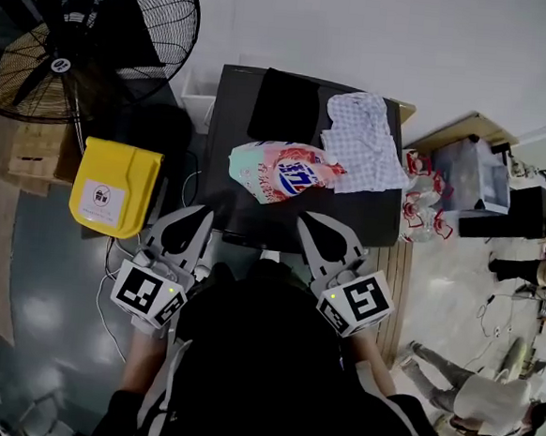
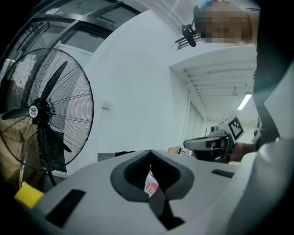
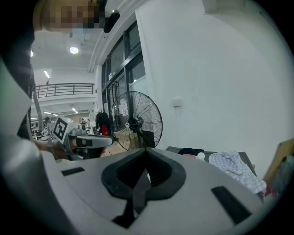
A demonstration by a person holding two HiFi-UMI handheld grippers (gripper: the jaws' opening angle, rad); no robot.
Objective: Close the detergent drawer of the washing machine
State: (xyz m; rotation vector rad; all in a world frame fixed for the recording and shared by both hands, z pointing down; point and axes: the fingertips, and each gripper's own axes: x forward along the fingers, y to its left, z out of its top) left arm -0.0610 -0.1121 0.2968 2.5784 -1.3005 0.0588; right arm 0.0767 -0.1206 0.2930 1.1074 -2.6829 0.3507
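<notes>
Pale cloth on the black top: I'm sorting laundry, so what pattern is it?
The cloth is white with a fine bluish check; best in head view.

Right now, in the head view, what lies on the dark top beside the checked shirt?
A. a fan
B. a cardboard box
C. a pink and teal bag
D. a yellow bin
C: the bag lies on the top, its right end against the shirt.

The worktop [image 1: 226, 115] is black, the bag [image 1: 281, 173] pink and mint with blue print, the checked cloth [image 1: 362, 139] blue-white, the box [image 1: 115, 188] yellow. The left gripper [image 1: 196, 218] and right gripper [image 1: 312, 227] are pale grey with black-and-white markers.
</notes>
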